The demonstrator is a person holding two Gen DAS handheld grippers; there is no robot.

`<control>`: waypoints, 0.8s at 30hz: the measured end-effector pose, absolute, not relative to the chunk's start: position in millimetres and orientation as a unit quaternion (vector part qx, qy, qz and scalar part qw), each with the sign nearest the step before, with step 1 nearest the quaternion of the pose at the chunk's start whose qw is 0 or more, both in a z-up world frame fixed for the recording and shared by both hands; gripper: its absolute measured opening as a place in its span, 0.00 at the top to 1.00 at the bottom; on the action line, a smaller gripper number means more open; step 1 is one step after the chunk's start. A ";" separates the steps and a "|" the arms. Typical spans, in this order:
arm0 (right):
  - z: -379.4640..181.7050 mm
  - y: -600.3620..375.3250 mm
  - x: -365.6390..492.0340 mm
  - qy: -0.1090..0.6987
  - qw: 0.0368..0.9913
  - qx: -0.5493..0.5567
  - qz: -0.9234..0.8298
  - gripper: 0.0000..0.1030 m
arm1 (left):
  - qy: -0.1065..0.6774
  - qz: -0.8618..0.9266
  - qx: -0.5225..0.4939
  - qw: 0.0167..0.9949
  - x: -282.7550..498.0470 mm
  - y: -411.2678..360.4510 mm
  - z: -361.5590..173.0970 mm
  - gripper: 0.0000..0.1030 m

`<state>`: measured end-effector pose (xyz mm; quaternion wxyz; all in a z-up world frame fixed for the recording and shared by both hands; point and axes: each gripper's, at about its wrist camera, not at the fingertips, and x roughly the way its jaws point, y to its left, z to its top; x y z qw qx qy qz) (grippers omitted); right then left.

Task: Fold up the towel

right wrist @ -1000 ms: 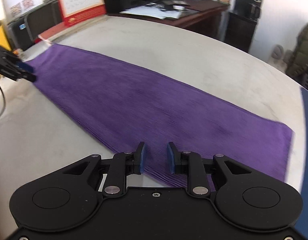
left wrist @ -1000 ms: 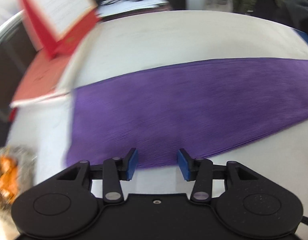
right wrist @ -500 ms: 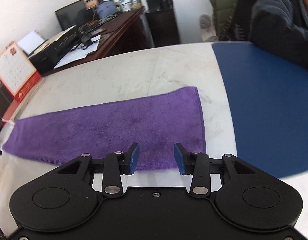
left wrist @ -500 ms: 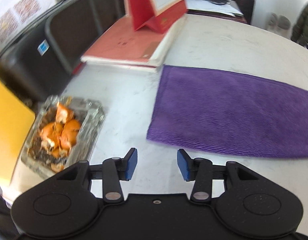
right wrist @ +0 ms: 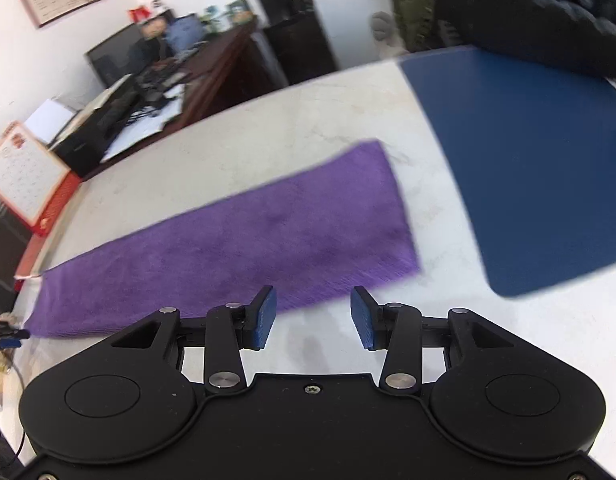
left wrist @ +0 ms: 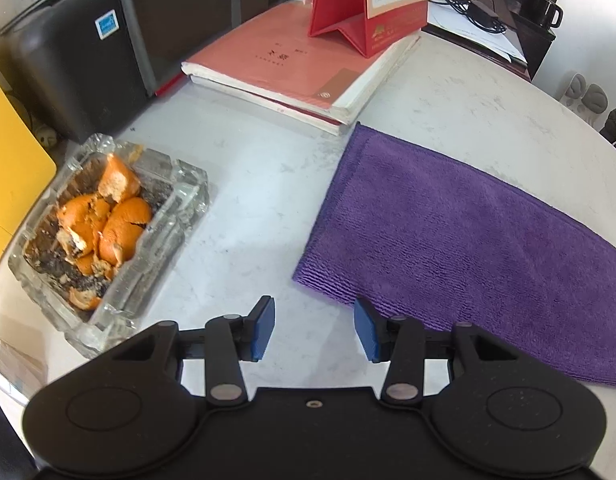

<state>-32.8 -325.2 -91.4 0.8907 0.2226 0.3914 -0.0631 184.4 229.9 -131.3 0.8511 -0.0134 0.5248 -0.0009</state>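
Note:
A purple towel (left wrist: pixel 460 232) lies flat as a long folded strip on the pale table. In the left wrist view its near left corner sits just ahead of my left gripper (left wrist: pixel 314 330), which hovers open with bare table between its blue pads. In the right wrist view the towel (right wrist: pixel 236 240) stretches from lower left to its right end near the blue mat. My right gripper (right wrist: pixel 312 318) hovers at the towel's near edge, close to that right end; its jaws are opening and nothing is between them. The other gripper's tip (right wrist: pixel 8 338) shows at the towel's far left end.
A glass ashtray (left wrist: pixel 108 240) with orange peel stands left of the towel's corner. Red books (left wrist: pixel 304 64) with a desk calendar (left wrist: pixel 372 0) lie behind it. A blue mat (right wrist: pixel 528 168) covers the table to the right, where a person in a dark jacket (right wrist: pixel 548 8) sits.
Both views have swung outward from the towel's middle to its ends: the left now faces the left corner and ashtray, the right faces the right end. The right jaws have widened.

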 end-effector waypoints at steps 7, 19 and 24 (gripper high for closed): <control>-31.1 -267.5 56.2 0.351 0.928 0.102 0.078 0.58 | 0.526 0.006 -0.042 0.850 192.6 228.7 -135.9 0.59; -16.0 -256.6 68.0 0.342 0.931 0.097 0.090 0.50 | 0.524 0.028 -0.076 0.848 195.8 238.3 -134.1 0.58; -42.3 -297.9 17.9 0.370 0.917 0.152 0.014 0.50 | 0.524 0.030 -0.081 0.848 195.0 239.3 -131.4 0.58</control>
